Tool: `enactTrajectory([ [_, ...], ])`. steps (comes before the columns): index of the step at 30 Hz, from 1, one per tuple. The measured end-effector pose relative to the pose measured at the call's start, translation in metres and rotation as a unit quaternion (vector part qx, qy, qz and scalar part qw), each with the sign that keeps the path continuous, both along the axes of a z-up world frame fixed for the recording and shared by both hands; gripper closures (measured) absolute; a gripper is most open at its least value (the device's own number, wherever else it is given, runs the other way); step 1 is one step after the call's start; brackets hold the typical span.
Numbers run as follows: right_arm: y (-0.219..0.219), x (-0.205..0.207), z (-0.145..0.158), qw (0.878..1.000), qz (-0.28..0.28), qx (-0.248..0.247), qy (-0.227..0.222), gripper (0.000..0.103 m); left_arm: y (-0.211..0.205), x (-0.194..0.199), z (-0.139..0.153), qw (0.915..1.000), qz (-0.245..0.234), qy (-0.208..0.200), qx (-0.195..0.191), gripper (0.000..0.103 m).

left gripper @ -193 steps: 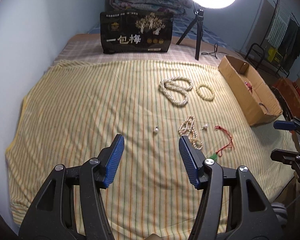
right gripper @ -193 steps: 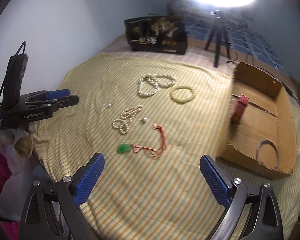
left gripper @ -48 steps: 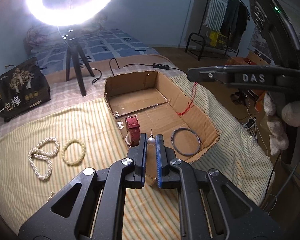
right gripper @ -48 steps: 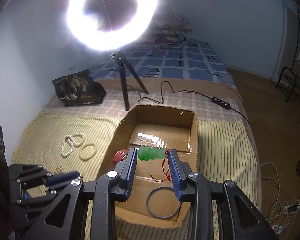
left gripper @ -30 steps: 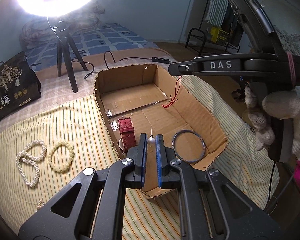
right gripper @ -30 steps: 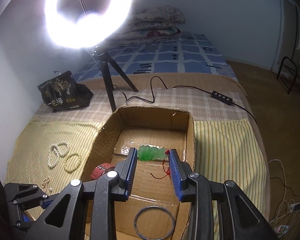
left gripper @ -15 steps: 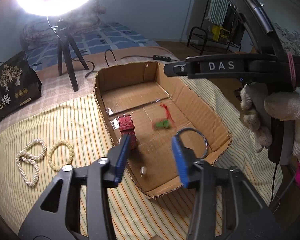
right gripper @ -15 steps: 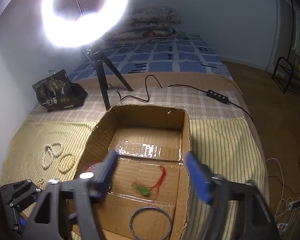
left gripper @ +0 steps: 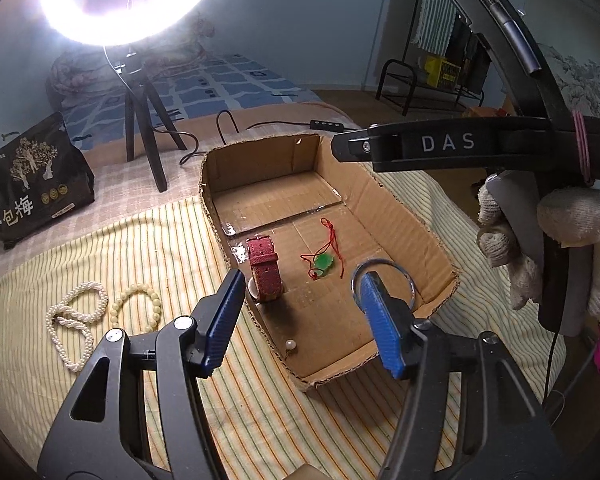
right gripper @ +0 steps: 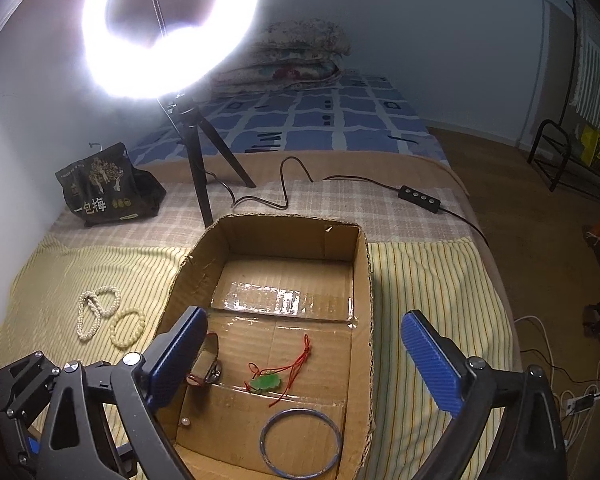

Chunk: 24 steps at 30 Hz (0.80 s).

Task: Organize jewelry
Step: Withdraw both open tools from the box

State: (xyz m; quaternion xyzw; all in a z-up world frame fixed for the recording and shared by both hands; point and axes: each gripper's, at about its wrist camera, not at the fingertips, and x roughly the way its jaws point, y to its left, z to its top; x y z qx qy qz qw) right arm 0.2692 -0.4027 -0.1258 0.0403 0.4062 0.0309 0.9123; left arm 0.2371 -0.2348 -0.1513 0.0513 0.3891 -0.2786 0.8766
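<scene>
Since a second ago both my grippers have let go, and the pearl earring and jade pendant now lie inside the cardboard box.

Left wrist view: my left gripper (left gripper: pixel 302 320) hangs with fingers wide apart over the cardboard box (left gripper: pixel 416 222). Inside I see the red watch (left gripper: pixel 263 270), the jade pendant (left gripper: pixel 324 262) on its red cord, a metal bangle (left gripper: pixel 404 272) and the pearl earring (left gripper: pixel 290 344) near the front wall. The pearl necklace (left gripper: pixel 74 320) and bead bracelet (left gripper: pixel 136 306) lie on the striped cloth (left gripper: pixel 112 248).

Right wrist view: my right gripper (right gripper: pixel 304 354) is spread open and empty above the box (right gripper: pixel 362 304); the pendant (right gripper: pixel 265 383) rests beside the bangle (right gripper: pixel 300 442).
</scene>
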Motion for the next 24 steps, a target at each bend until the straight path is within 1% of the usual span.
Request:
enactTrajectory([
  [8,0.005,-0.012,0.015,1.0,-0.011,-0.003,-0.008,0.004,0.012,-0.01,0.012,0.9999,0.006,-0.013,0.001,0.041],
  [13,0.009,-0.022,0.025,0.999,-0.022,-0.019,-0.018,0.004,0.027,-0.017,0.022,0.9996,0.017,-0.022,0.0,0.041],
  [16,0.014,-0.031,0.031,0.999,-0.023,-0.023,-0.026,0.001,0.041,-0.02,0.029,0.9993,0.026,-0.027,0.0,0.041],
  [24,0.032,-0.051,0.041,0.999,-0.003,-0.037,-0.026,0.0,0.089,-0.029,0.041,0.9976,0.06,-0.035,0.004,0.041],
])
